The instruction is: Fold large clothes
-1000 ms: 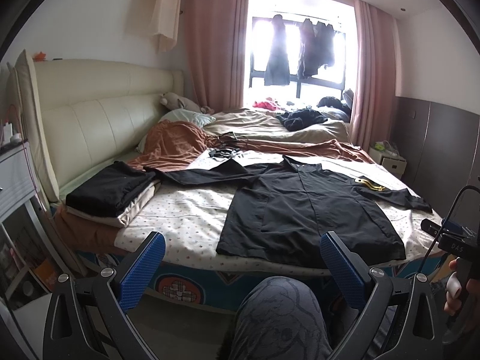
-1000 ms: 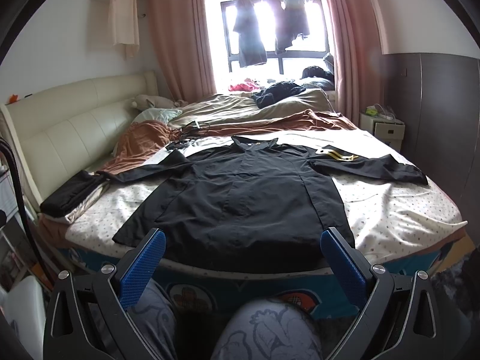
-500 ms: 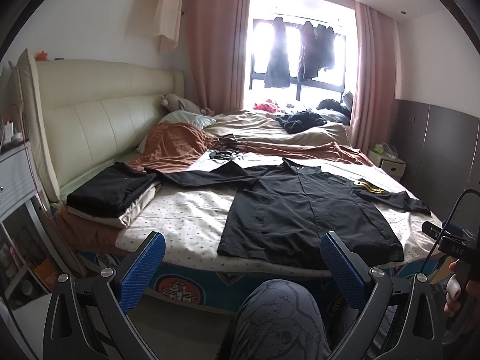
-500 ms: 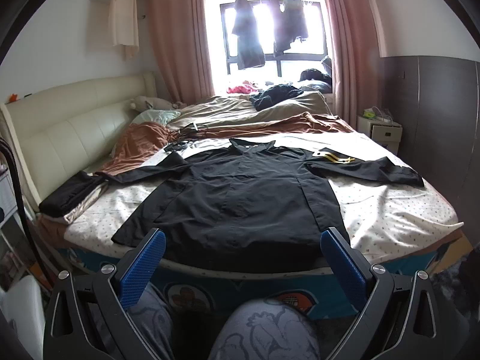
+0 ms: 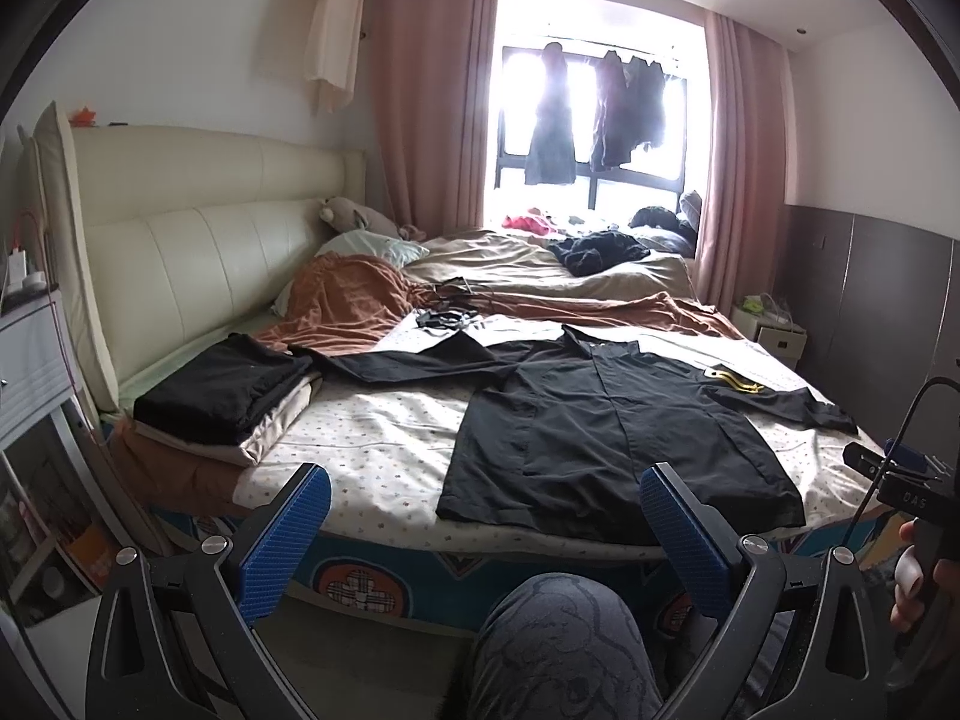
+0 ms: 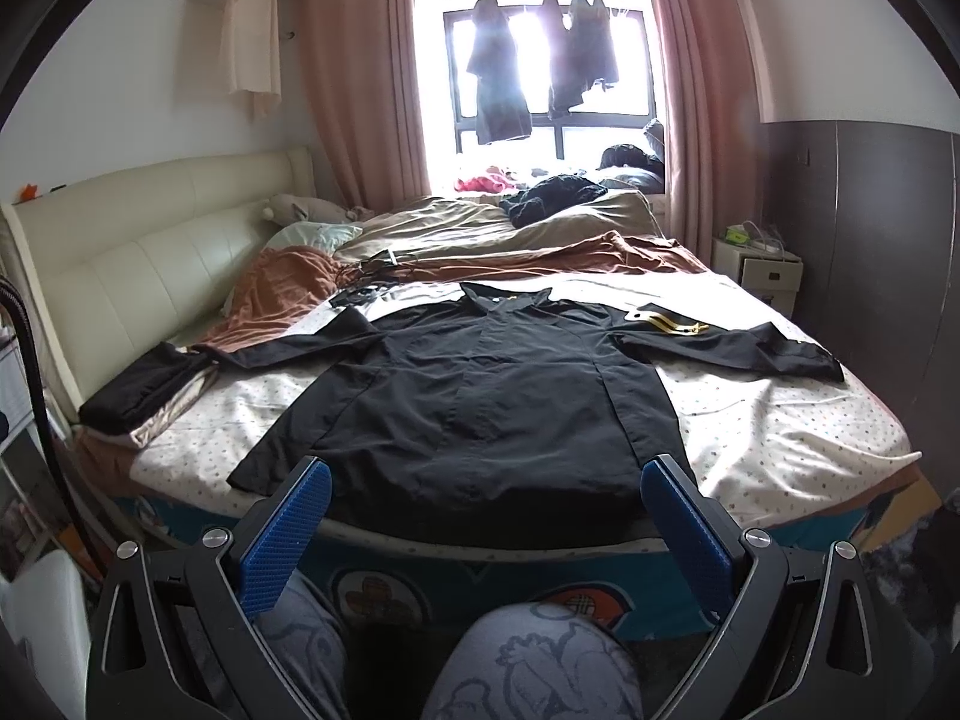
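A large black long-sleeved shirt (image 6: 492, 396) lies flat on the bed with both sleeves spread out and the collar toward the window; it also shows in the left wrist view (image 5: 606, 438). My left gripper (image 5: 485, 525) is open and empty, held off the bed's near edge, left of the shirt's hem. My right gripper (image 6: 485, 525) is open and empty, centred in front of the hem, short of the bed. A gold-trimmed piece (image 6: 666, 321) lies by the right sleeve.
A stack of folded black and beige clothes (image 5: 228, 402) sits at the bed's left. A rust blanket (image 5: 354, 312) and beige duvet (image 6: 480, 228) lie beyond the shirt. A cream headboard (image 5: 180, 264) is left, a nightstand (image 6: 762, 270) right. My knees (image 6: 528, 660) are below the grippers.
Both grippers have drawn back slightly from the bed and tilted up a little; the view shows more of the room. Both stay open. The shirt has not moved.
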Demonstrator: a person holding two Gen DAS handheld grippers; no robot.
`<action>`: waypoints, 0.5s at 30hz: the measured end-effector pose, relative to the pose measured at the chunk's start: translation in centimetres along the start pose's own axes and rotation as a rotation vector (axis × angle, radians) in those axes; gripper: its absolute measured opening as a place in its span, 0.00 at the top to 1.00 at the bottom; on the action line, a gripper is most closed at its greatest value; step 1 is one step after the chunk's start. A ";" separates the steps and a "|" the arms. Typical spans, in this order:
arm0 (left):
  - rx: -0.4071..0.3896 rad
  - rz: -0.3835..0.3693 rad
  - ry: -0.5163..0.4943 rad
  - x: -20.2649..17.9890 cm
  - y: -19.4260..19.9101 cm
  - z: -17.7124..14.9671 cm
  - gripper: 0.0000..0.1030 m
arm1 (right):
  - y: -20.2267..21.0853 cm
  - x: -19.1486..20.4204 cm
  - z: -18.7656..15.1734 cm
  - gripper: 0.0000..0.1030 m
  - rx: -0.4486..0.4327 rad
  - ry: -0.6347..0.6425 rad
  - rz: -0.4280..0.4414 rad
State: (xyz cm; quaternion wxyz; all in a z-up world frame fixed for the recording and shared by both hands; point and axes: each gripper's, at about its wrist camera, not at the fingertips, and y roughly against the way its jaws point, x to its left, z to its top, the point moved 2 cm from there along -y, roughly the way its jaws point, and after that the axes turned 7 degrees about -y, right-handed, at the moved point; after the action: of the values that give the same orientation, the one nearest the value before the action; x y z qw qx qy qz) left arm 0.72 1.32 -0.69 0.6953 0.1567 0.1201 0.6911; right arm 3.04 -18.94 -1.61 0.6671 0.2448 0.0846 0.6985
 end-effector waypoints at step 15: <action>0.002 0.004 -0.022 0.4 -0.4 0.3 0.00 | -0.1 0.4 1.0 0.00 -0.007 0.004 0.010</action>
State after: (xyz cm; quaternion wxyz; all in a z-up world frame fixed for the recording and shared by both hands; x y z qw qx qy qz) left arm 1.23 1.72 -0.52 0.6951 0.1650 0.1127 0.6906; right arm 3.62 -18.77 -0.67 0.6642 0.2415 0.0822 0.7027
